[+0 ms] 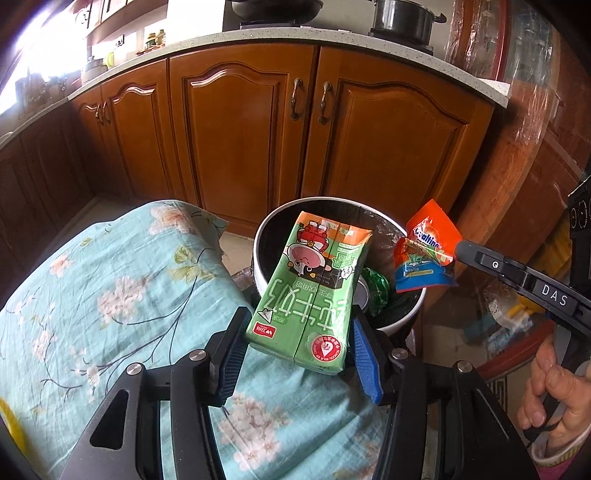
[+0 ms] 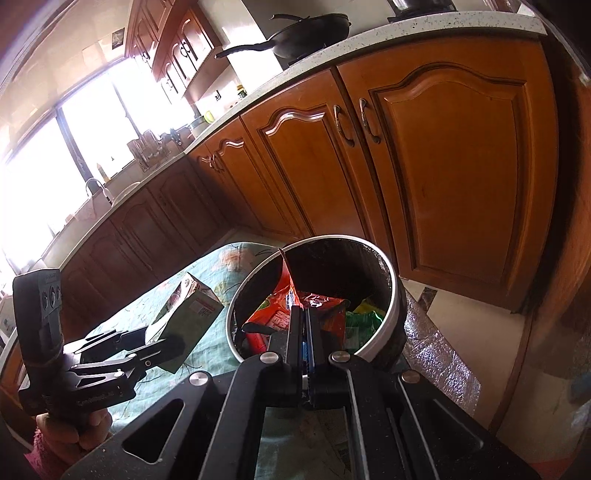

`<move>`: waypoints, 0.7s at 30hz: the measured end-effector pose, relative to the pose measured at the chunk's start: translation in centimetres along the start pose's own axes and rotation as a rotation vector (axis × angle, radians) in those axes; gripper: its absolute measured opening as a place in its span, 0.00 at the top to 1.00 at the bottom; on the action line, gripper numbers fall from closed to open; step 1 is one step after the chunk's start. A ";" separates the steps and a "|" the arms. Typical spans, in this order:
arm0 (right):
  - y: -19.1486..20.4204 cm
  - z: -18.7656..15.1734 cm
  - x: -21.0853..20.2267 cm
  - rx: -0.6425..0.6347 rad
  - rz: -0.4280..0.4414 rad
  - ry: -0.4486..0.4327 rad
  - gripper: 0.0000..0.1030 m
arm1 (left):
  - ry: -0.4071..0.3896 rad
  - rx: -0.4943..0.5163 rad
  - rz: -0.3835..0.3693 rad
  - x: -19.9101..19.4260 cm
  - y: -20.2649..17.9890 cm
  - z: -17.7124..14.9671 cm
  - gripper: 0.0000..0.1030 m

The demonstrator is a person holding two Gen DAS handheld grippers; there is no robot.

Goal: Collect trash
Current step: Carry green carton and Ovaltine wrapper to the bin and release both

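Note:
A green milk carton (image 1: 314,280) is gripped across its lower end by the blue pads of my left gripper (image 1: 299,317), and it leans out over the near rim of the white bin (image 1: 406,317). To the right, my right gripper (image 1: 460,249) is shut on an orange Ovaltine sachet (image 1: 424,254) that hangs above the bin's right side. In the right wrist view the right gripper (image 2: 301,314) pinches the sachet (image 2: 284,280) over the black-lined bin (image 2: 397,295). At the left, the left gripper (image 2: 162,341) holds the carton (image 2: 184,314). A green wrapper (image 1: 376,291) lies inside the bin.
The bin stands against a table covered by a floral turquoise cloth (image 1: 110,295). Wooden cabinets (image 1: 240,129) run behind it, under a counter with a wok (image 2: 310,33) and a pot (image 1: 402,18). A hand (image 1: 550,391) holds the right gripper. Foil matting (image 2: 436,354) lies on the floor.

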State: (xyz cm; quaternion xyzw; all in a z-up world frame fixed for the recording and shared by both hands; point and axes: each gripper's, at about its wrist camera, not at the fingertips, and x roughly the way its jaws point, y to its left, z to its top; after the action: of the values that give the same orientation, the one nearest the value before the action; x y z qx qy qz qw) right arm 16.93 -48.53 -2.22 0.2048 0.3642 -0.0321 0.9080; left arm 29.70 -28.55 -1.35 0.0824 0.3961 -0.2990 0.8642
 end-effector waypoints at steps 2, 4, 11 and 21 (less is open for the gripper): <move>-0.2 0.1 0.3 -0.001 -0.004 0.007 0.99 | 0.012 0.006 0.005 0.8 -0.3 0.5 0.50; -0.4 0.3 0.7 -0.003 -0.009 0.014 0.99 | 0.018 0.011 0.009 1.4 -0.6 0.8 0.50; -0.6 0.9 1.6 -0.017 -0.019 0.029 0.99 | 0.030 0.024 0.014 3.1 -1.3 1.9 0.50; -1.2 1.4 2.9 -0.027 -0.028 0.054 0.99 | 0.051 0.028 0.024 5.2 -1.4 2.9 0.50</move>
State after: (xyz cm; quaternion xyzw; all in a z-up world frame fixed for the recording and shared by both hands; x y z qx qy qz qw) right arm 19.73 -49.88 -3.70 0.1881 0.3919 -0.0346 0.8999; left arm 33.35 -33.15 -3.10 0.1068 0.4127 -0.2918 0.8562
